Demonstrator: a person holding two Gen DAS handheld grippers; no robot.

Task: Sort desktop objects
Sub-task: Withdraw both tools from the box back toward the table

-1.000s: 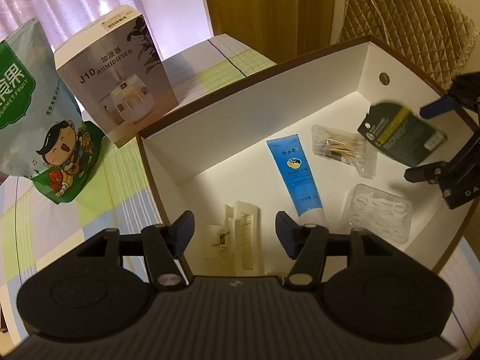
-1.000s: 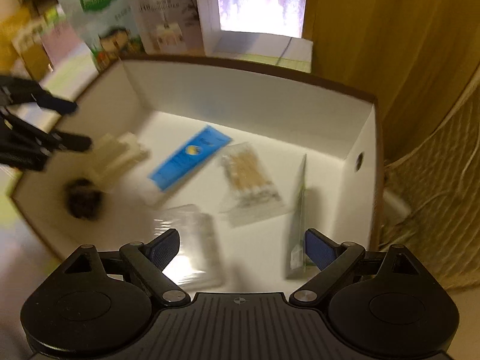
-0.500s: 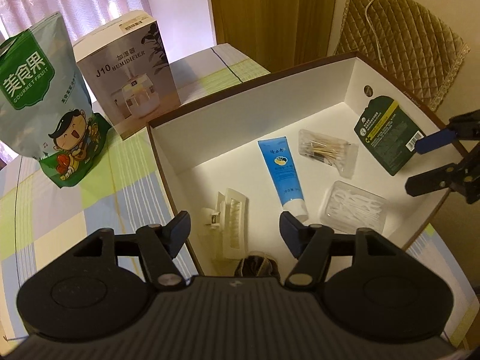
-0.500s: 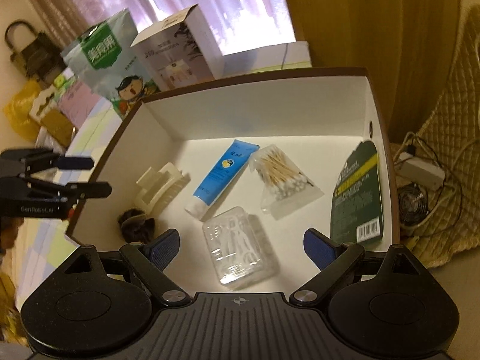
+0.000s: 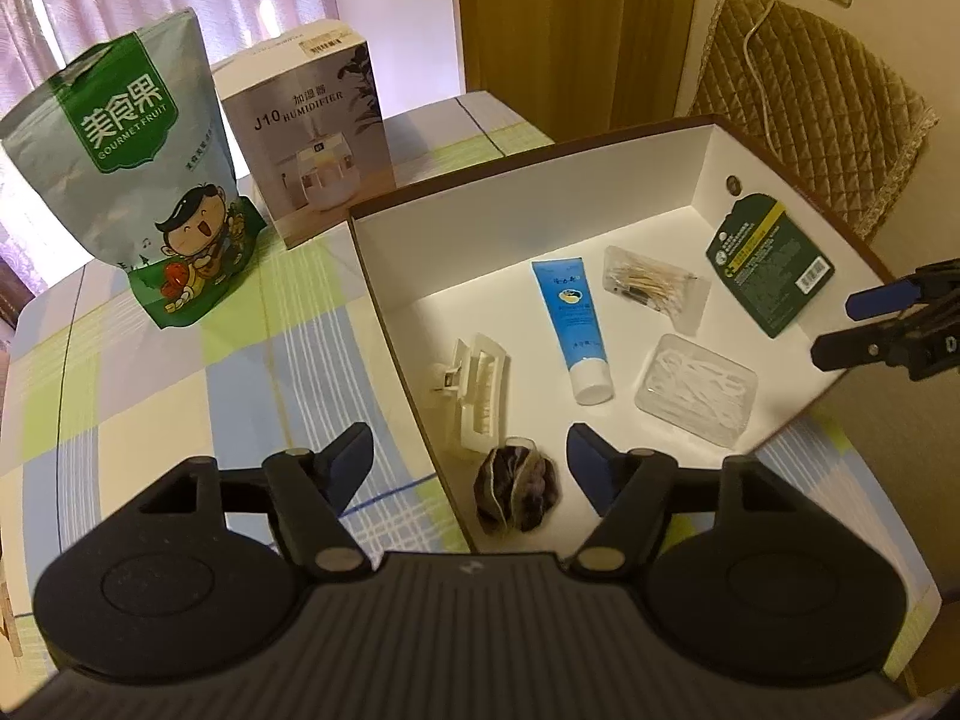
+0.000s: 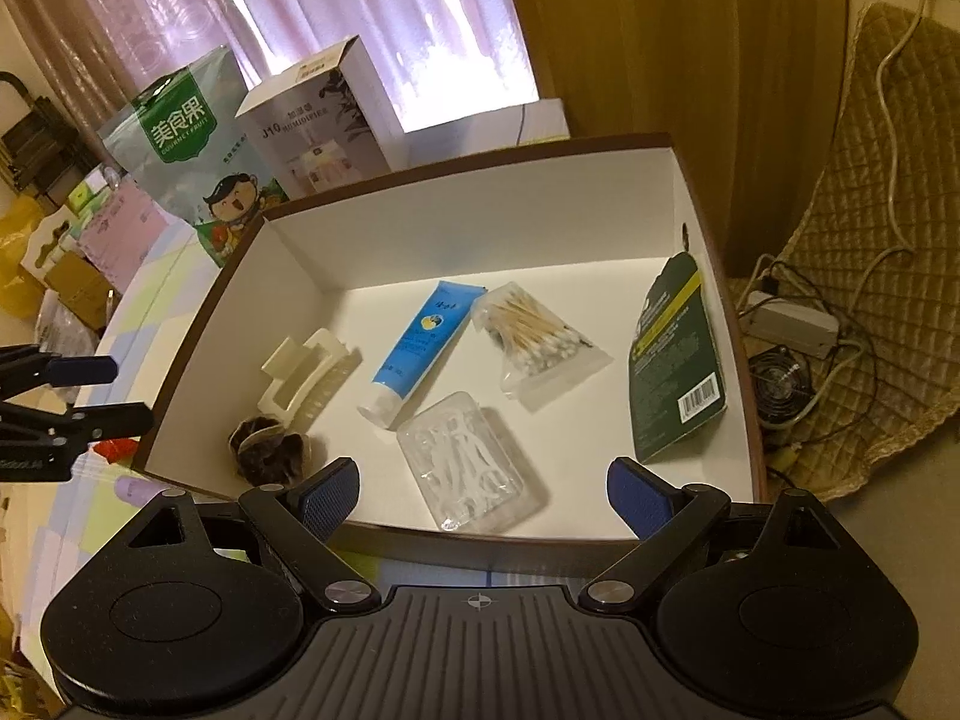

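A white box with a brown rim (image 5: 528, 153) (image 6: 456, 162) holds a cream hair clip (image 5: 477, 387) (image 6: 306, 375), a blue tube (image 5: 573, 321) (image 6: 417, 348), a bag of cotton swabs (image 5: 651, 285) (image 6: 534, 333), a clear case of floss picks (image 5: 696, 387) (image 6: 471, 462), a dark hair tie (image 5: 519, 489) (image 6: 267, 447) and a dark green packet (image 5: 768, 264) (image 6: 675, 366). My left gripper (image 5: 468, 459) (image 6: 108, 396) hovers over the box's near left corner, its jaws opening with nothing between them. My right gripper (image 6: 483, 489) (image 5: 852, 324) stands open and empty at the box's near edge.
A green snack bag (image 5: 144, 180) (image 6: 192, 156) and a humidifier carton (image 5: 312, 132) (image 6: 324, 120) stand on the checked tablecloth (image 5: 180, 372) left of the box. A quilted chair (image 5: 804, 108), cables and a power adapter (image 6: 792, 324) lie to the right.
Both grippers have drawn back and up from the box, so more of it and the table shows. The left jaws have spread a little wider. The green packet now leans still against the right wall.
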